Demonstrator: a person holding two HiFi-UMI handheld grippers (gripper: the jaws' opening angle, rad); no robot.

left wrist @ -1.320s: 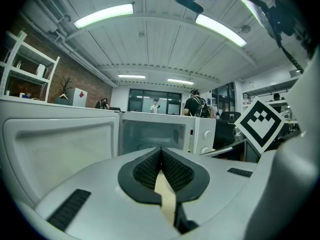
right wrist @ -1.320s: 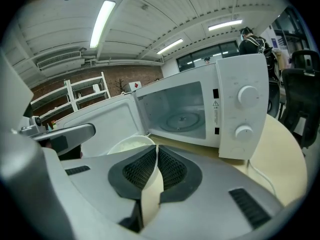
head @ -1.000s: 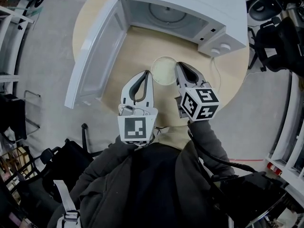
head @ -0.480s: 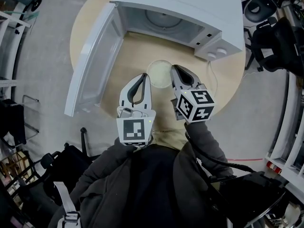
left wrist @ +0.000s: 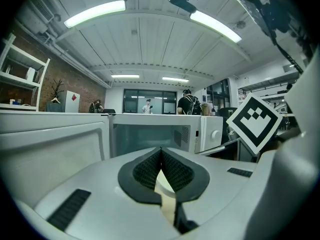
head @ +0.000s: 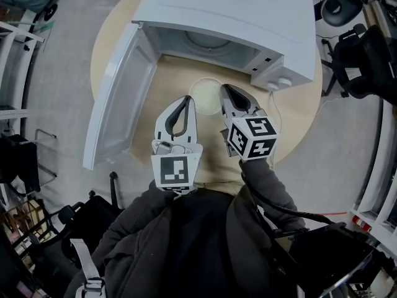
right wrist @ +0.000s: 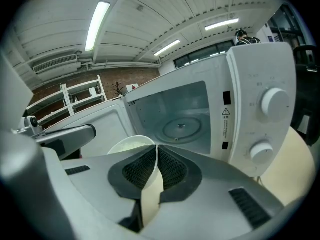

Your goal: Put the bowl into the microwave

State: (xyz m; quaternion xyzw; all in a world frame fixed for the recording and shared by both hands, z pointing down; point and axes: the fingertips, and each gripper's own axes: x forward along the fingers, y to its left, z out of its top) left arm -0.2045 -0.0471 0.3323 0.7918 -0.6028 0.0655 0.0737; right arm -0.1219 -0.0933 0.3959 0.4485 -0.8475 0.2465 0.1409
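Note:
A pale round bowl (head: 205, 94) hangs just in front of the open white microwave (head: 236, 11), above the round wooden table (head: 173, 73). My left gripper (head: 191, 99) is shut on the bowl's left rim. My right gripper (head: 223, 89) is shut on its right rim. In the right gripper view the bowl (right wrist: 131, 144) shows its rim pinched between the pads of that gripper (right wrist: 156, 149), and the microwave's glass turntable (right wrist: 182, 126) lies straight ahead. Seen from the left gripper view, a cream strip of the bowl (left wrist: 165, 189) sits between the closed jaws of that gripper (left wrist: 161, 151).
The microwave door (head: 118, 92) swings out wide to the left of the bowl. Two knobs (head: 282, 82) sit on the panel at the right, with a thin white cable (head: 277, 107) on the table below them. Black chairs (head: 366, 54) stand on the floor to the right.
Both grippers have carried the bowl forward, so it is closer to the microwave's opening than a second ago. Their grip on the rim looks the same.

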